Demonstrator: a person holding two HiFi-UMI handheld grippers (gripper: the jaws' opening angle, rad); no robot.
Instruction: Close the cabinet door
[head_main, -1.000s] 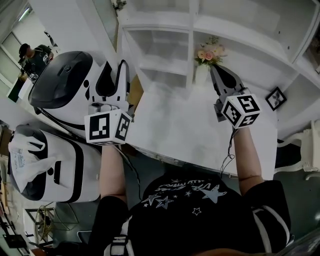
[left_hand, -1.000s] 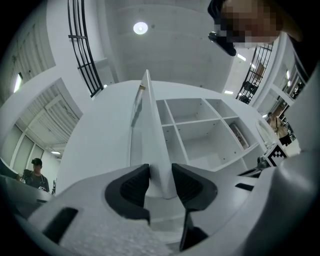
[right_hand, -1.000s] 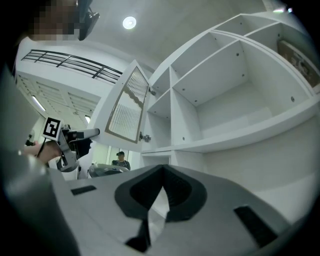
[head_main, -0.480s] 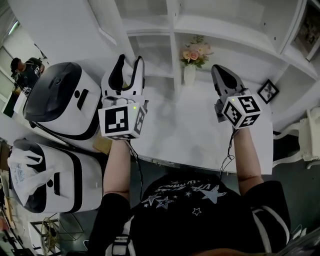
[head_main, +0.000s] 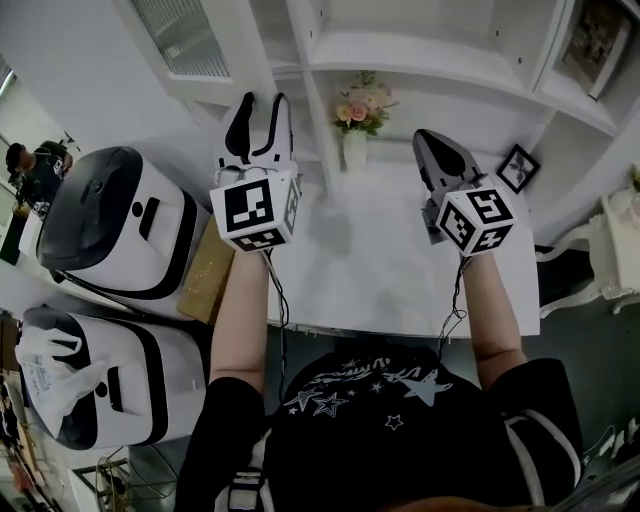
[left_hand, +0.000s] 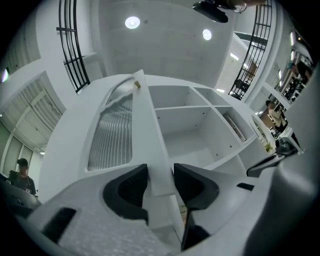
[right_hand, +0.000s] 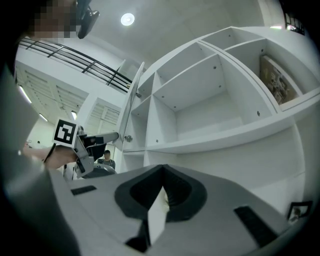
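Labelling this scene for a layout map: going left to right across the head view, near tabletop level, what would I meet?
Upper white-and-black appliance → brown box → left gripper (jaws just opened a little, cabinet door edge between them) → flower vase → right gripper → small framed picture.

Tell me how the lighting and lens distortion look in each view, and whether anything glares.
Head view: even, soft light; the shelves bow from the wide lens, and a faint shadow lies on the table. Left gripper view: two ceiling lights glare, corners go black, the cabinet door curves. Right gripper view: one bright ceiling light, a mosaic patch top left, dark edges.
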